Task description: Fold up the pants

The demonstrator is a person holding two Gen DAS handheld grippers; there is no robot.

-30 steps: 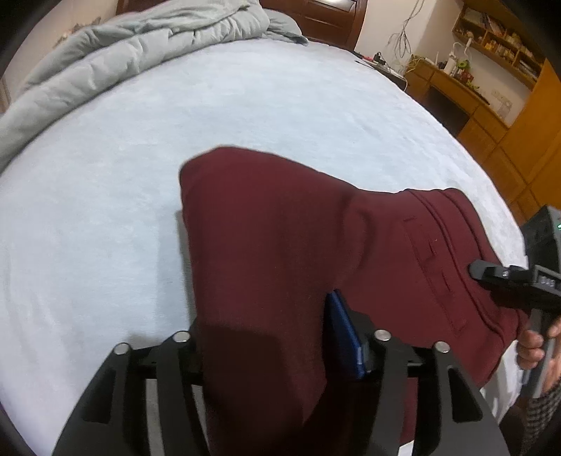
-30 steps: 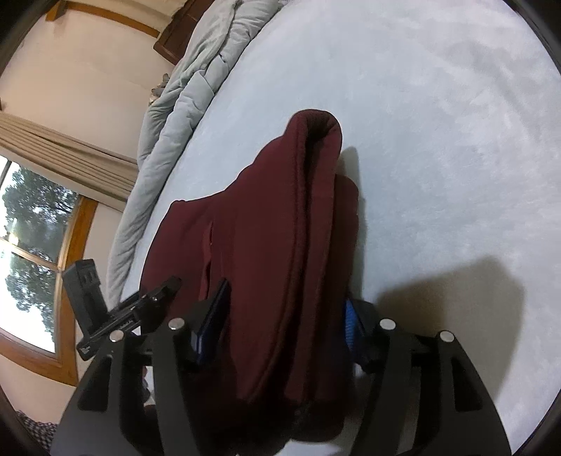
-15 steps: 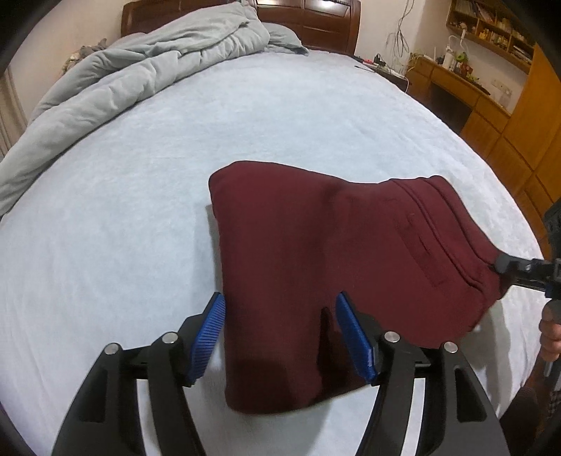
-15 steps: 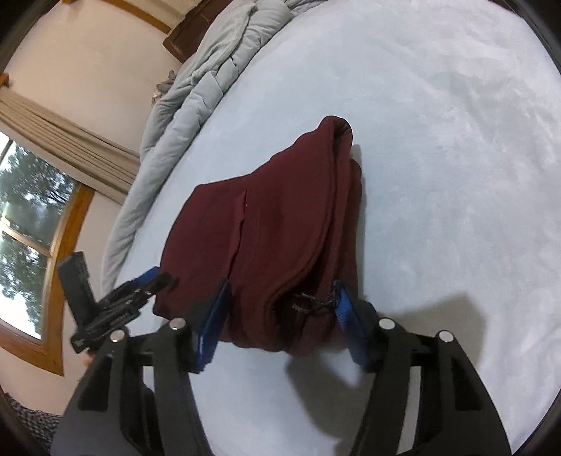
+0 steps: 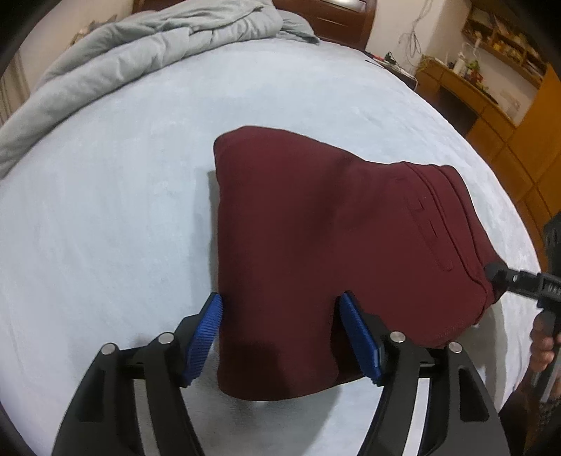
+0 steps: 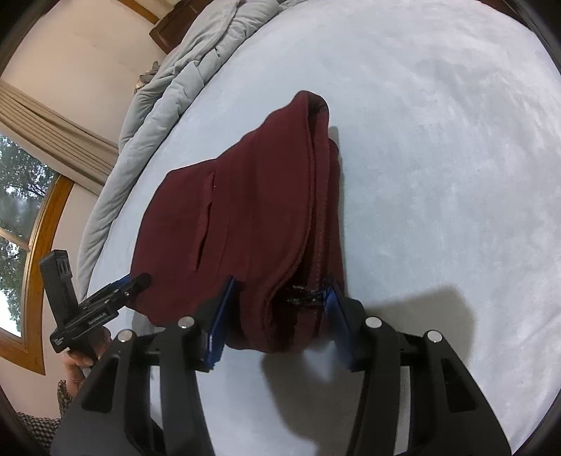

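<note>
The dark red pants (image 5: 333,245) lie folded into a thick bundle on the pale blue bed (image 5: 105,210). My left gripper (image 5: 280,308) is open, its blue pads on either side of the bundle's near left corner. My right gripper (image 6: 277,287) is open too, its pads astride the waistband end of the pants (image 6: 252,210), where a dark drawstring (image 6: 301,294) sticks out. The right gripper also shows at the right edge of the left wrist view (image 5: 491,272). The left gripper shows at the left of the right wrist view (image 6: 140,280).
A crumpled grey duvet (image 5: 140,45) lies along the far side of the bed by the wooden headboard (image 5: 333,17). A wooden desk and shelves (image 5: 491,87) stand beyond the bed's right edge. A window with curtains (image 6: 28,182) is on the other side.
Both grippers have opened and let go of the pants. The bundle has dropped flat onto the bed, and both grippers have drawn back a little.
</note>
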